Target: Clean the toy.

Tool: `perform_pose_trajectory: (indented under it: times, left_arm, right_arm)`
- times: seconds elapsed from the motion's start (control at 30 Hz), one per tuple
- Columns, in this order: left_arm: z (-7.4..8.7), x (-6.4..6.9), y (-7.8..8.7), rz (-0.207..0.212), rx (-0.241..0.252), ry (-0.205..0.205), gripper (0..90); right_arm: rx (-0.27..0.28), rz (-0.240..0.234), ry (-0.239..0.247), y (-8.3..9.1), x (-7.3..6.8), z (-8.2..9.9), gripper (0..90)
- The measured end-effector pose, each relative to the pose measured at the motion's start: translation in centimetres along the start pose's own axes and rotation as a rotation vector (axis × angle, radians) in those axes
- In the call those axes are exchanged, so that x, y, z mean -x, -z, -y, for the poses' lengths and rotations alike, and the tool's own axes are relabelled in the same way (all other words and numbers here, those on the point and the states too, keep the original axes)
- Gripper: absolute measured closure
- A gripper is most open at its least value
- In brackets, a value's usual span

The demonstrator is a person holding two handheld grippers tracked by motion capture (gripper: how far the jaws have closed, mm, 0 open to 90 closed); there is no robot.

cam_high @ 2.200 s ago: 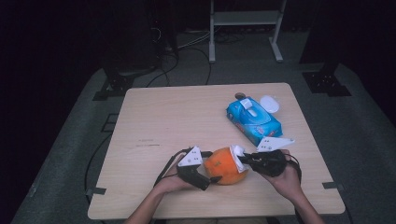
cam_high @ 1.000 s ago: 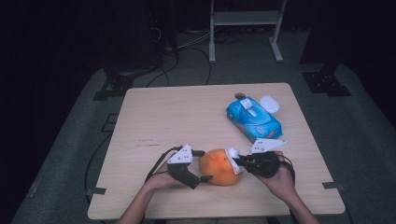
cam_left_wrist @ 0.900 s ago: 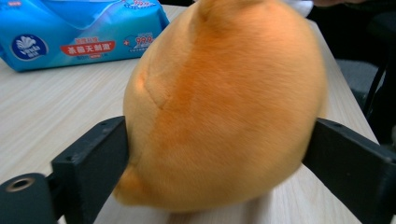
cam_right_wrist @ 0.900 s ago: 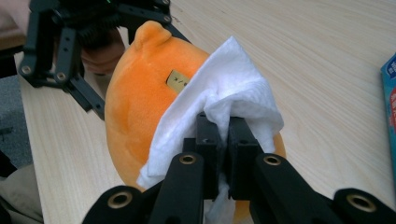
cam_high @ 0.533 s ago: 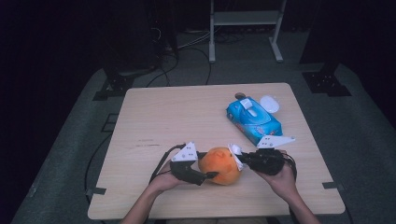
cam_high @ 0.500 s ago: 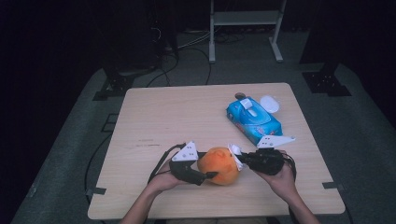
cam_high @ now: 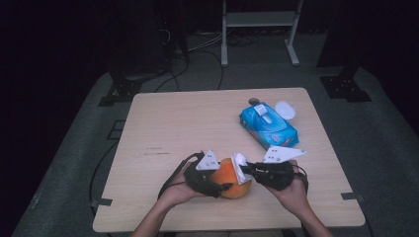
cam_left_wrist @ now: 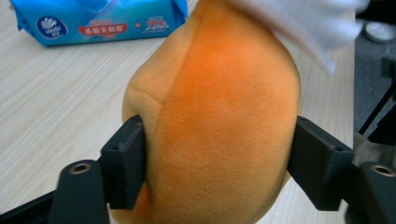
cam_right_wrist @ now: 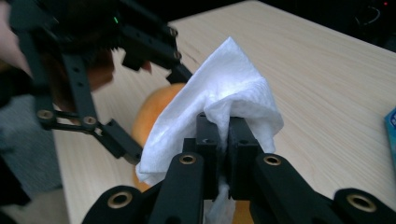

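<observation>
- A pale wooden table (cam_high: 163, 128) stands on a grey mat in a dark room.
- Near the front edge, the left gripper (cam_high: 217, 183) is clamped on an orange plush ball (cam_high: 228, 178); its jaws have just eased slightly wider, pads pressing both sides in the left gripper view.
- A second ago those jaws stood wide beside the ball; now they grip it, and it sits a little higher.
- The right gripper (cam_right_wrist: 223, 135) is pinched together on a white tissue (cam_right_wrist: 219, 102), which lies against the ball's right side, as before.
- Farther back, a blue wipes pack (cam_high: 269, 126) and a white lid (cam_high: 285, 109) have not moved.
</observation>
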State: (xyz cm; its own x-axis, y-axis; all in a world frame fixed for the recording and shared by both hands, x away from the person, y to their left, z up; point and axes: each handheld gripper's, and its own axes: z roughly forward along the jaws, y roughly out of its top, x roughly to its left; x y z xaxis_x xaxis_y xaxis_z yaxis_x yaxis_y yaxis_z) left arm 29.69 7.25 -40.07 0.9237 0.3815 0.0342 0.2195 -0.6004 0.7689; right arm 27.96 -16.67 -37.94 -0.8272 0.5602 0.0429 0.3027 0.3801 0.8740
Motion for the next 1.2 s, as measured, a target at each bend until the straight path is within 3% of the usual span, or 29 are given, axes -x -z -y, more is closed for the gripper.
perform_pose_trajectory:
  times: [0.03, 0.17, 0.27, 0.43, 0.53, 0.63, 0.73, 0.8, 0.87, 0.93, 1.0, 1.07, 1.1, 1.2]
  left_arm:
    - [0.1, -0.1, 0.0, 0.010, 0.009, 0.000, 22.6]
    - [1.0, -1.6, 0.6, 0.047, 0.125, -0.004, 12.6]
    - [1.9, -2.7, 0.7, 0.072, 0.185, 0.024, 8.5]
    - [3.3, -3.7, -0.5, 0.140, 0.222, 0.068, 5.0]
    - [3.4, -3.5, -1.0, 0.151, 0.244, 0.076, 4.1]
    - [3.2, -2.8, -1.2, 0.169, 0.230, 0.038, 9.7]
    - [3.0, -2.2, -1.4, 0.178, 0.224, -0.001, 9.8]
    - [3.1, -2.4, -1.5, 0.182, 0.244, 0.020, 9.9]
    - [3.3, -2.6, -2.0, 0.153, 0.240, 0.051, 9.5]
    - [3.5, -2.5, -2.8, 0.157, 0.233, 0.083, 3.8]
    - [3.2, -2.1, -3.0, 0.140, 0.227, 0.081, 6.4]
    - [2.3, -1.6, -2.1, 0.124, 0.200, 0.071, 14.9]
    - [1.9, -1.4, -1.7, 0.124, 0.198, 0.059, 19.2]
    - [1.2, -1.2, -0.5, 0.149, 0.195, 0.056, 20.4]
  right_arm:
    - [-0.014, 0.007, 0.011, -0.2, 0.0, 0.1, 84.7]
    - [-0.035, 0.018, -0.012, 0.0, 0.6, 0.8, 84.7]
    - [-0.039, 0.018, -0.019, 0.2, 1.0, 1.0, 84.7]
    - [-0.056, 0.021, -0.018, 0.4, 1.4, 1.3, 84.7]
    - [-0.053, 0.024, -0.034, 0.6, 1.8, 1.5, 84.7]
    - [-0.054, 0.035, -0.046, 0.7, 2.2, 1.6, 84.7]
    - [-0.054, 0.042, -0.060, 0.9, 2.7, 1.9, 84.6]
    - [-0.052, 0.046, -0.073, 1.1, 3.1, 2.1, 84.6]
    - [-0.052, 0.045, -0.083, 1.2, 3.4, 2.2, 84.6]
    - [-0.052, 0.045, -0.085, 1.1, 3.4, 2.2, 84.6]
    - [-0.051, 0.044, -0.081, 1.1, 3.3, 2.1, 84.6]
    - [-0.038, 0.049, -0.084, 1.2, 3.2, 2.0, 84.7]
    - [-0.025, 0.043, -0.091, 1.4, 3.2, 1.9, 84.8]
    - [0.006, 0.027, -0.095, 1.8, 3.0, 1.4, 84.8]
